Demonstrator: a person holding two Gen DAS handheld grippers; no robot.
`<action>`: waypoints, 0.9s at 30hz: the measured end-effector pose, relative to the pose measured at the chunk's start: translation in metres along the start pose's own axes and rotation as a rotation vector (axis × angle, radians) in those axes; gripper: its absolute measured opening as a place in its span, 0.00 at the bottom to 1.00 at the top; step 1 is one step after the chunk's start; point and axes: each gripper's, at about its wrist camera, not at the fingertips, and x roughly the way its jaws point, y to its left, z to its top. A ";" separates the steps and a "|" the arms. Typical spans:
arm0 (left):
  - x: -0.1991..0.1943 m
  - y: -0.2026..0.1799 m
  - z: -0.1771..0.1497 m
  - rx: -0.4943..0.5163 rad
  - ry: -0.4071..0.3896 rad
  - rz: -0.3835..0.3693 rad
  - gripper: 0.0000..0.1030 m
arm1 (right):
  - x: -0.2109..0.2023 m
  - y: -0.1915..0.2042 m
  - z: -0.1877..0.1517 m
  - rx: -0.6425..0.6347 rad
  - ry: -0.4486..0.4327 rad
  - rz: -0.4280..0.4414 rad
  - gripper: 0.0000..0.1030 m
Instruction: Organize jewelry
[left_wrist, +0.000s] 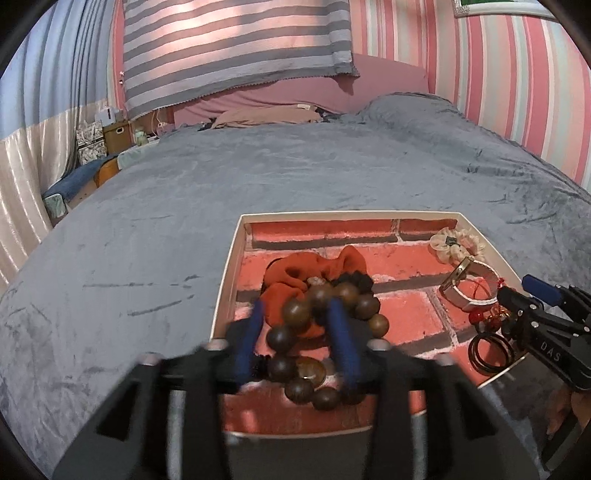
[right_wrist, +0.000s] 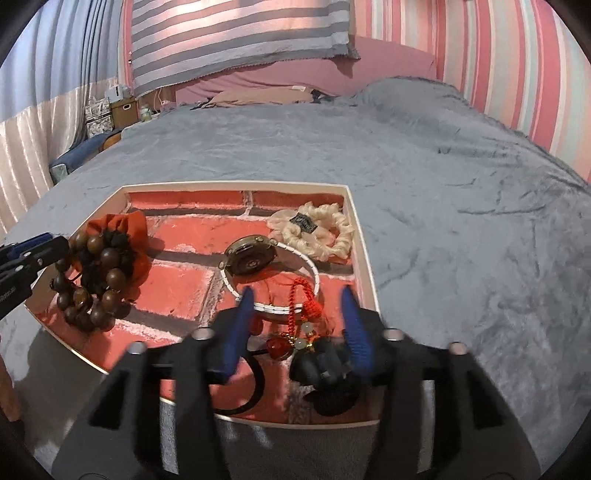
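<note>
My left claw (left_wrist: 297, 325) hangs spread over the brown wooden bead bracelet (left_wrist: 314, 343) at the white tray's (left_wrist: 231, 266) near-left corner. It looks heavy and slippery; I'd pinch one bead. Right claw (right_wrist: 297, 314) also spread.

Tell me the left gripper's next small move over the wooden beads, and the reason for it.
Probably close the left gripper on the wooden bead bracelet. Its blue fingers stand open on either side of the beads, which lie on the orange scrunchie in the tray, not yet gripped.
</note>
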 end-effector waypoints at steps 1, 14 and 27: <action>-0.004 0.000 -0.001 0.000 -0.007 -0.005 0.51 | -0.003 0.000 0.000 0.002 -0.007 0.003 0.51; -0.088 0.006 -0.018 -0.038 -0.155 0.015 0.88 | -0.068 0.004 -0.018 0.016 -0.132 0.012 0.96; -0.184 -0.011 -0.064 0.033 -0.232 0.113 0.93 | -0.168 0.025 -0.062 0.002 -0.200 -0.024 0.96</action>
